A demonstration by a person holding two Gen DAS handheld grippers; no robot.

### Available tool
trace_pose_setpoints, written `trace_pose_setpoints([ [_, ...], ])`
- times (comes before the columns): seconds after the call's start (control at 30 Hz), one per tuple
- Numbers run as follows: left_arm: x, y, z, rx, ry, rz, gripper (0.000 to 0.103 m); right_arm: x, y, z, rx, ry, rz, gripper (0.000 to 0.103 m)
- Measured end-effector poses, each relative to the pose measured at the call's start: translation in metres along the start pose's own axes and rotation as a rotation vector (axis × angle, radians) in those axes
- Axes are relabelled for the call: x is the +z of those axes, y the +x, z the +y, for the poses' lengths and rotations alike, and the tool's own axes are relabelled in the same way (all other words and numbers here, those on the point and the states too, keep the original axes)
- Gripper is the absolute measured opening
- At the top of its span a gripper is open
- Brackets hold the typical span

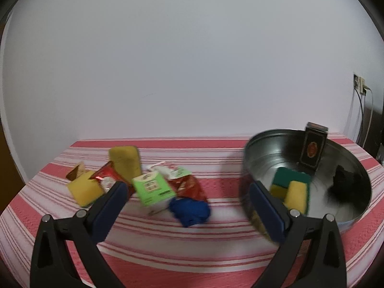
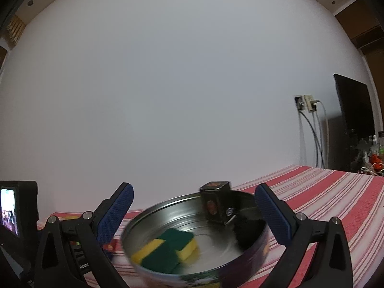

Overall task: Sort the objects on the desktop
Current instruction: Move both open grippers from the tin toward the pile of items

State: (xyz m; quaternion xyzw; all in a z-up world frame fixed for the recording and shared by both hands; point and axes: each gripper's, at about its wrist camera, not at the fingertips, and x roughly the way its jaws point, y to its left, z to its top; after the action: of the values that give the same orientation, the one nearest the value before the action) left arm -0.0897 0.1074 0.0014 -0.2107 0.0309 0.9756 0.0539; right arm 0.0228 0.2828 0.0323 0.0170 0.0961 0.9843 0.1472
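Note:
A round metal tin (image 1: pixel 249 158) (image 2: pixel 153 208) sits on the red-striped cloth at the right. It holds two green-yellow sponges (image 1: pixel 291 187) (image 2: pixel 168 247), a dark box (image 1: pixel 313 148) (image 2: pixel 217 204) standing upright and a black cloth (image 1: pixel 344 182). Left of the tin lie a yellow sponge (image 1: pixel 124 163), another yellow sponge (image 1: pixel 84 189), a green-white box (image 1: pixel 152 189), red snack packets (image 1: pixel 189 187) and a blue cloth (image 1: pixel 190 211). My left gripper (image 1: pixel 187 206) is open and empty above the blue cloth. My right gripper (image 2: pixel 194 213) is open and empty over the tin.
The striped cloth (image 1: pixel 168 252) covers the whole table, which stands against a white wall. A wall socket with cables (image 2: pixel 309 103) and a dark monitor (image 2: pixel 355 105) are at the far right. The other gripper's camera screen (image 2: pixel 9 206) shows at the left edge.

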Motion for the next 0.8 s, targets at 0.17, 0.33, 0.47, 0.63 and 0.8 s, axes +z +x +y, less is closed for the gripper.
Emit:
trace_pose_setpoints([
  [0.17, -0.001, 0.000, 0.028, 0.034, -0.017, 0.007, 0.102, -0.006, -0.001, 0.029, 0.053, -0.010, 0.030, 0.103],
  [0.33, -0.003, 0.003, 0.062, 0.068, -0.052, 0.018, 0.102, -0.013, 0.000, 0.059, 0.109, -0.017, 0.069, 0.103],
  [0.47, -0.002, 0.007, 0.089, 0.101, -0.080, 0.029, 0.102, -0.019, 0.002, 0.083, 0.150, -0.040, 0.094, 0.103],
  [0.63, -0.001, 0.013, 0.126, 0.172, -0.073, 0.032, 0.102, -0.027, 0.004, 0.110, 0.202, -0.060, 0.136, 0.102],
  [0.8, -0.001, 0.024, 0.169, 0.243, -0.115, 0.066, 0.102, -0.038, 0.015, 0.137, 0.247, -0.115, 0.227, 0.102],
])
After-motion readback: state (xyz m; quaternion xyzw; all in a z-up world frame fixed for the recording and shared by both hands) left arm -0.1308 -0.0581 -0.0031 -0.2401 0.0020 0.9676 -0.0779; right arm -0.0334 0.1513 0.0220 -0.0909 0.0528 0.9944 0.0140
